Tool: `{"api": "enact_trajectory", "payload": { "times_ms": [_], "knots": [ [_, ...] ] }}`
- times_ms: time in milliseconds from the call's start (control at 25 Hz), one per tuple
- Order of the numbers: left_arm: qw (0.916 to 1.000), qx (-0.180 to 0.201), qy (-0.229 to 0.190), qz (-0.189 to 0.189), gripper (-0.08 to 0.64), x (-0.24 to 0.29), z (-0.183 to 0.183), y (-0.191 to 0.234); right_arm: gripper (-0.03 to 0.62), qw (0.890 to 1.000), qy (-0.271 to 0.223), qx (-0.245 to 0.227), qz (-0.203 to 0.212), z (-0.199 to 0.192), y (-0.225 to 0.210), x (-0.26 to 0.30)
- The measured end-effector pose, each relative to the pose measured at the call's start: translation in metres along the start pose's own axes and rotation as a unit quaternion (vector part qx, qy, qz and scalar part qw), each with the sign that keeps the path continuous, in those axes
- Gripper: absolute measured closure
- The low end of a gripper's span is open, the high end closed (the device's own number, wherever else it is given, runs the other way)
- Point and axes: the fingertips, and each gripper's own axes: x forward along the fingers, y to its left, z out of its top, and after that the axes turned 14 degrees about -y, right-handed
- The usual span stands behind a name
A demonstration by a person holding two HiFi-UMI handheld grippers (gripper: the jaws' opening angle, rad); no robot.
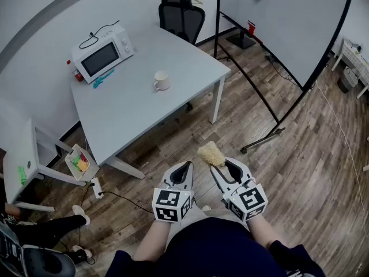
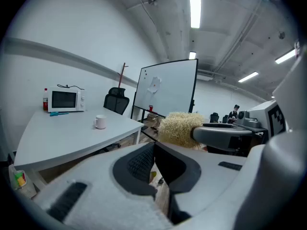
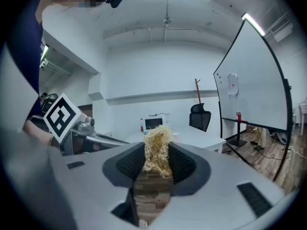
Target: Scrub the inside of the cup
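A white cup [image 1: 162,81] stands near the middle of the grey table [image 1: 132,114], far ahead of both grippers; in the left gripper view the cup [image 2: 100,121] is small and distant. My right gripper [image 1: 219,165] is shut on a straw-coloured loofah scrubber [image 1: 210,153], which sticks out past its tips [image 3: 157,150]. My left gripper [image 1: 183,169] is shut with nothing between its jaws [image 2: 153,150]. Both are held close in front of the person's body, over the wooden floor, short of the table's near edge.
A white microwave [image 1: 102,53] and a blue object [image 1: 104,78] sit at the table's far left. A black office chair [image 1: 181,13] stands behind the table. A whiteboard on a black stand [image 1: 288,33] is to the right. A white side table [image 1: 23,163] and a power strip [image 1: 96,187] lie left.
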Motion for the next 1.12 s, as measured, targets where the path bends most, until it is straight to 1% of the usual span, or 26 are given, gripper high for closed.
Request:
{"api": "enact_trajectory", "payload": {
  "times_ms": [400,640,840,1120],
  "knots": [
    [1.0,0.003,-0.001,0.007,0.541,0.002,-0.001,-0.005,0.434,1.0,0.001,0.0,0.006,0.0,-0.003,-0.005],
    [0.9999,0.005,-0.002,0.011,0.541,0.0,-0.002,-0.008,0.434,1.0,-0.002,0.024,0.007,-0.001,-0.006,-0.008],
    [1.0,0.003,0.003,0.008,0.541,0.002,-0.005,-0.008,0.434,1.0,0.003,0.015,0.01,-0.002,-0.004,-0.007],
    [1.0,0.008,0.005,-0.003,0.541,0.025,-0.003,-0.007,0.434,1.0,0.006,0.018,-0.004,-0.004,-0.025,0.0]
  ]
}}
